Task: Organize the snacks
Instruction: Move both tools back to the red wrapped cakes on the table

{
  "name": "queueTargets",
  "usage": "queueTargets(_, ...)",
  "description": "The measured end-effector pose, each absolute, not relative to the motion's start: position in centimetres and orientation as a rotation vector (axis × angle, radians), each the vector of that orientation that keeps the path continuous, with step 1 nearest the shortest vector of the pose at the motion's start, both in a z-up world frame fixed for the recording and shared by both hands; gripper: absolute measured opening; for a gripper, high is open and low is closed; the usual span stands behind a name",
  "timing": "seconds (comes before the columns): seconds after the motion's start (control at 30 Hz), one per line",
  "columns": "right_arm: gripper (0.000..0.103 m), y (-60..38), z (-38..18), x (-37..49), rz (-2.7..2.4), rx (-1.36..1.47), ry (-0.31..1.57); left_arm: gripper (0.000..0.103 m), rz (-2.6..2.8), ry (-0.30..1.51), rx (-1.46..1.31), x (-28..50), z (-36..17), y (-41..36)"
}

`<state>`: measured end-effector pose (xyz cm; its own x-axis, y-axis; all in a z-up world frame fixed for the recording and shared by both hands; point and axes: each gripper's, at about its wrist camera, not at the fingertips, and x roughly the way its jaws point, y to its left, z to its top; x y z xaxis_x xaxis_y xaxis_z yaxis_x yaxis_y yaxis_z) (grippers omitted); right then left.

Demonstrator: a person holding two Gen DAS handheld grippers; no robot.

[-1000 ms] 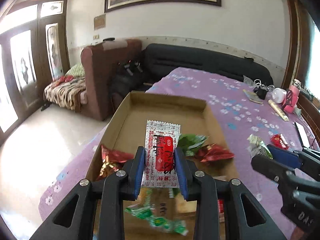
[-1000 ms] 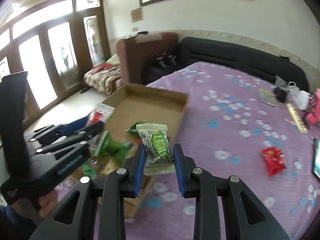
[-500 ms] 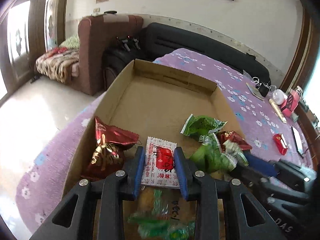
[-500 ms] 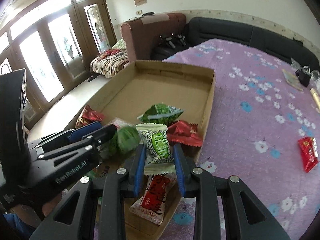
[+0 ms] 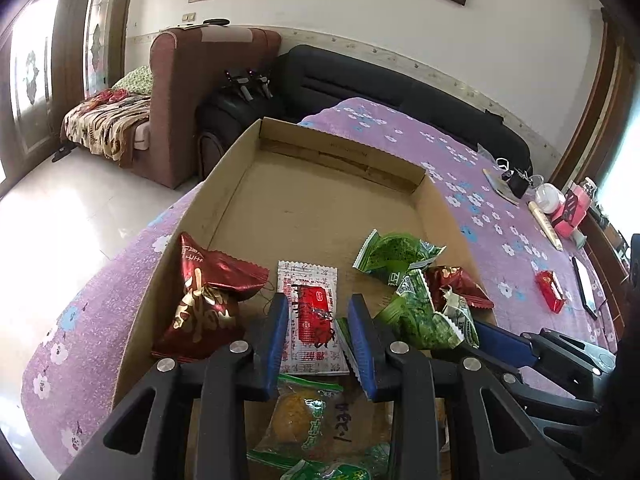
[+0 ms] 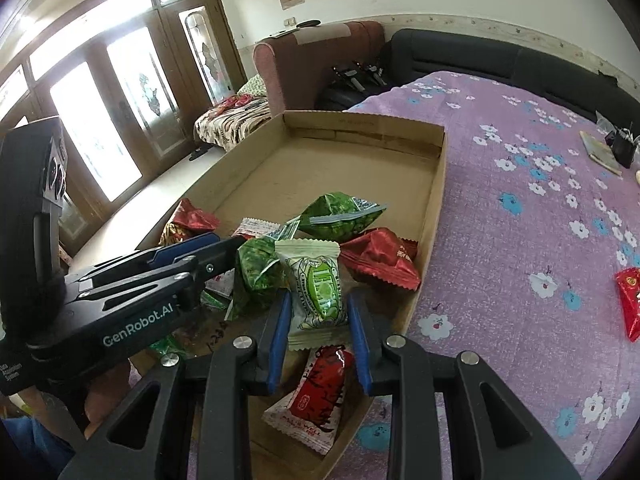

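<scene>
While both grippers sit low over the cardboard box (image 5: 224,184), each is clamped on a snack. Left gripper (image 5: 318,334) has its blue pads narrow on the sides of a white sachet w/ red label (image 5: 310,308), which stands tilted at the near end of the box. Right gripper (image 6: 320,330) pinches a white-and-green candy packet (image 6: 316,284) by its lower half, held upright just above the box's near right corner.

Inside the box, near end: dark red foil pack (image 5: 204,300) leaning on the left wall, two green foil packs (image 5: 394,254) & (image 5: 420,318) plus a red one (image 5: 456,286) toward the right wall, and a clear yellow-filled packet (image 5: 300,412) under the left gripper. Another red-and-white sachet (image 6: 316,396) lies flat beneath the right gripper. Far half of the box is bare cardboard.

Box rests on a purple flowered cloth (image 6: 520,216) on the desk; one small red packet (image 6: 630,300) lies on the cloth, well apart to the right.
</scene>
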<state>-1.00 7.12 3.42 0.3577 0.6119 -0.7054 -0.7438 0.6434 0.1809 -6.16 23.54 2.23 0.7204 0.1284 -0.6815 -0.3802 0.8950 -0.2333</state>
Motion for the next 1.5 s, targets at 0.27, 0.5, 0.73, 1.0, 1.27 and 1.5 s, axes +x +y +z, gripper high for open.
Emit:
queueTargets(0.27, 0.029, 6.6, 4.3, -1.5, 0.896, -0.178, 0.810, 0.038, 0.304, 0.712, -0.371, -6.4, 2.4, 23.7)
queueTargets(0.5, 0.029, 3.7, 7.6, -2.1, 0.897, -0.172, 0.711, 0.039, 0.343, 0.682, -0.327, -7.2, 3.3, 23.2)
queueTargets(0.73, 0.029, -2.9, 9.2, 0.4, 0.721, -0.201, 0.610, 0.054, 0.318, 0.594, -0.226, -8.3, 6.8, 20.7)
queueTargets(1.0, 0.029, -12.5, 6.9, 6.8, 0.462, -0.058, 0.738, 0.057, 0.190, 0.598, -0.157, -7.0, 8.7, 14.9)
queueTargets(1.27, 0.028, -17.9, 5.3, 10.0, 0.380, 0.067, 0.765, 0.068, -0.026, 0.772, -0.106, -1.7, 7.4, 6.0)
queueTargets(1.5, 0.028, -20.8, 3.2, 12.6, 0.342, 0.190, 0.877, 0.068, -0.003, 0.951, -0.111, 6.6, 3.8, 2.0)
